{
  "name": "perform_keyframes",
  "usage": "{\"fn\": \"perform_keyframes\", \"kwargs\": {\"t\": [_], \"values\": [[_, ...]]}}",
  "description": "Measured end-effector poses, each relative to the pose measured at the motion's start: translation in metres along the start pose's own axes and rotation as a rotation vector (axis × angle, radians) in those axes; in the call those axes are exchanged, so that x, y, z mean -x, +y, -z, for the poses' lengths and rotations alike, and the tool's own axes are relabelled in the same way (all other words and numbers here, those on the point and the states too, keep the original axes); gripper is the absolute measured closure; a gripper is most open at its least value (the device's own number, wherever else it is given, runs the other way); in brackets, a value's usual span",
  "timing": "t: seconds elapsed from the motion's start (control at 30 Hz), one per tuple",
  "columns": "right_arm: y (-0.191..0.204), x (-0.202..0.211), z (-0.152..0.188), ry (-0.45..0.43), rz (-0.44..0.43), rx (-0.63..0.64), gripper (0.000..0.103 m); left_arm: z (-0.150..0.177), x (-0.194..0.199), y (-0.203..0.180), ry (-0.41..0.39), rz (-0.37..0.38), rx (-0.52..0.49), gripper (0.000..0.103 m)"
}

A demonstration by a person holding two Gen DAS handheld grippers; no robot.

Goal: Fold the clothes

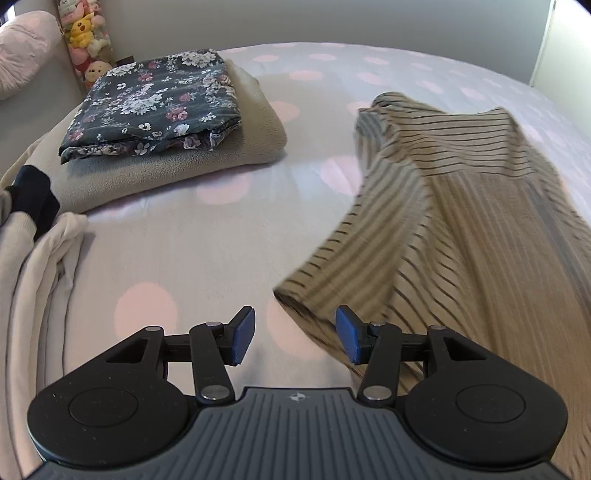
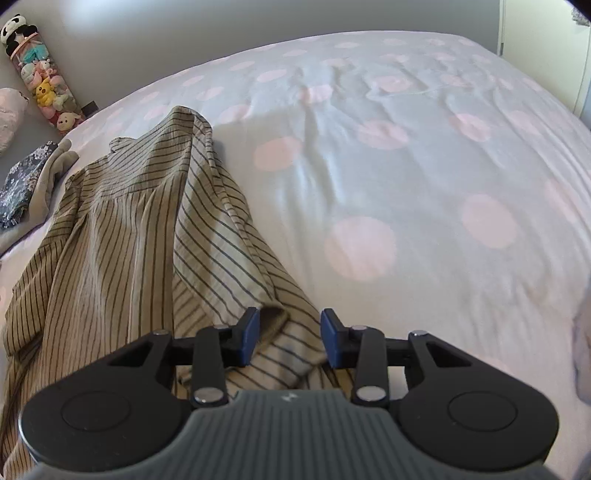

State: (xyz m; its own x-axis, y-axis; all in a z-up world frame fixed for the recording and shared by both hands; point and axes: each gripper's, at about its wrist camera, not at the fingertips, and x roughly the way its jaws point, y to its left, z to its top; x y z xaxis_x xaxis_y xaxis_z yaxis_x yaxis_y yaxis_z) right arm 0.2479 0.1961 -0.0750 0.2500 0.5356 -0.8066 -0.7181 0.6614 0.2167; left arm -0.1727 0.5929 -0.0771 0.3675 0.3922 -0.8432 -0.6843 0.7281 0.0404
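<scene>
Striped shirt [image 2: 122, 229] lying lengthwise near-to-far on dotted bed [image 2: 406, 184], folded stack [image 1: 159, 122] far left; left gripper [image 1: 295, 338] and right gripper [image 2: 290, 338] part-open, gripping nothing.

A wide bed [image 2: 406, 177] is covered by a pale sheet printed with large pink dots. Behind it a plain grey-white wall [image 2: 184, 33] is seen. In the far left corner a tall column of plush toys [image 1: 86, 40] is stood against the wall. Soft daylight is spread over the sheet.
</scene>
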Motion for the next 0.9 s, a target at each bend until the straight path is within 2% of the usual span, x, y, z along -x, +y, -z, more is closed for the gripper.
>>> {"fn": "perform_keyframes", "kwargs": {"t": [0.2,0.27,0.3,0.33,0.43,0.5,0.67,0.8,0.87,0.9], "values": [[0.016,-0.038,-0.009,0.027,-0.027,0.040,0.064,-0.002,-0.033,-0.004,0.012,0.035,0.004,0.056],[0.021,-0.044,-0.007,0.033,-0.037,0.047,0.080,0.000,-0.038,-0.008,0.013,0.053,0.003,0.060],[0.022,-0.046,-0.006,0.038,-0.046,0.047,0.098,0.001,-0.040,-0.009,0.019,0.066,0.005,0.068],[0.023,-0.047,-0.006,0.039,-0.048,0.049,0.098,0.002,-0.041,-0.011,0.024,0.077,0.005,0.083],[0.028,-0.043,-0.007,0.023,-0.029,0.070,0.098,0.000,-0.037,-0.014,0.001,0.075,-0.017,0.103],[0.030,-0.037,-0.013,0.009,0.007,0.085,0.099,-0.005,-0.031,-0.014,-0.018,0.061,-0.018,0.103],[0.024,-0.023,-0.044,-0.023,0.114,0.119,0.099,-0.025,-0.017,-0.004,-0.050,0.002,-0.012,0.103],[0.013,-0.019,-0.077,-0.051,0.226,0.148,0.099,-0.035,-0.013,0.005,-0.057,-0.006,0.006,0.102],[0.004,-0.021,-0.096,-0.060,0.300,0.153,0.099,-0.037,-0.012,0.005,-0.074,-0.029,-0.006,0.084],[-0.001,-0.021,-0.105,-0.067,0.328,0.154,0.099,-0.037,-0.013,0.006,-0.075,-0.025,-0.007,0.061]]}}
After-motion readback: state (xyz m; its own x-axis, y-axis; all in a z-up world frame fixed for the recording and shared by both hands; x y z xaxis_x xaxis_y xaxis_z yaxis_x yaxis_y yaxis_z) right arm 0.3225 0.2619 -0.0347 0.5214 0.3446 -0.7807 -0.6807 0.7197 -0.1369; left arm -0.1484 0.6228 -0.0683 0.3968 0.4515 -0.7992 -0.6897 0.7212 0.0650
